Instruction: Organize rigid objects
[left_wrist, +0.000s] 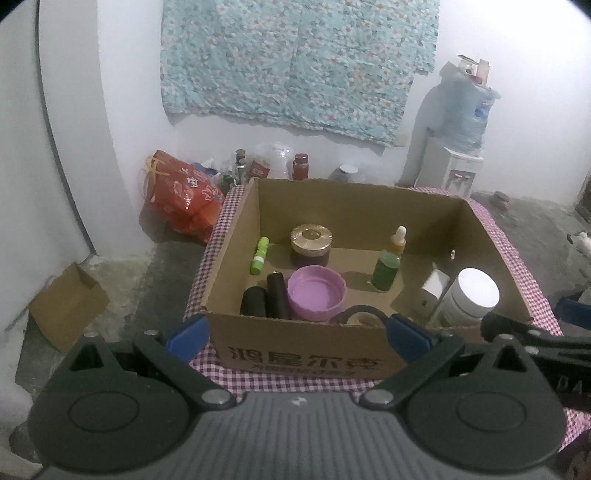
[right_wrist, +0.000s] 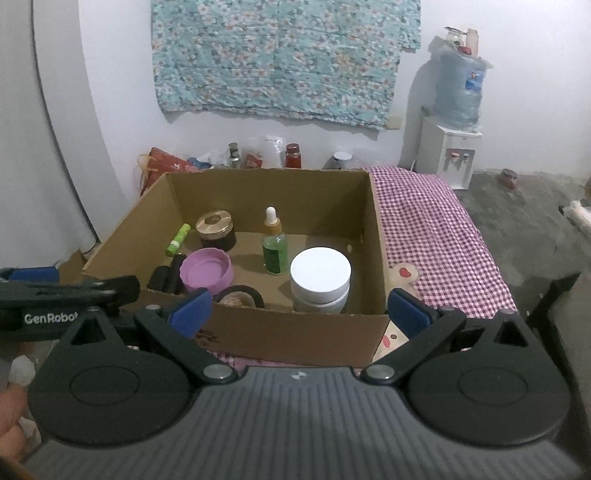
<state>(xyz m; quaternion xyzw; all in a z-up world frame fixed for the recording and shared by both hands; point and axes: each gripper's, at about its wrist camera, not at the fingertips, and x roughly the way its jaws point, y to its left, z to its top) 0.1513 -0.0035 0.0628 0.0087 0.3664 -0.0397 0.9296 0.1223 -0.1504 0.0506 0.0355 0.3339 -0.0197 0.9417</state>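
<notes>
An open cardboard box (left_wrist: 351, 210) stands on a checked cloth (right_wrist: 436, 229). Inside it are a green tube (left_wrist: 259, 255), a gold-lidded jar (left_wrist: 311, 245), a purple lid (left_wrist: 316, 293), two black cylinders (left_wrist: 277, 295), a green dropper bottle (left_wrist: 388, 266), a small white box (left_wrist: 434, 290), a white-lidded jar (right_wrist: 320, 277) and a tape roll (right_wrist: 238, 295). My left gripper (left_wrist: 297, 334) hovers before the box's near wall, open and holding nothing. Beside it, my right gripper (right_wrist: 299, 308) is open wide and holds nothing either.
A red bag (left_wrist: 181, 199) and several bottles (left_wrist: 300, 166) line the wall behind the box. At the back right is a water dispenser (left_wrist: 454, 162). On the floor at the left lies a small cardboard box (left_wrist: 66, 302).
</notes>
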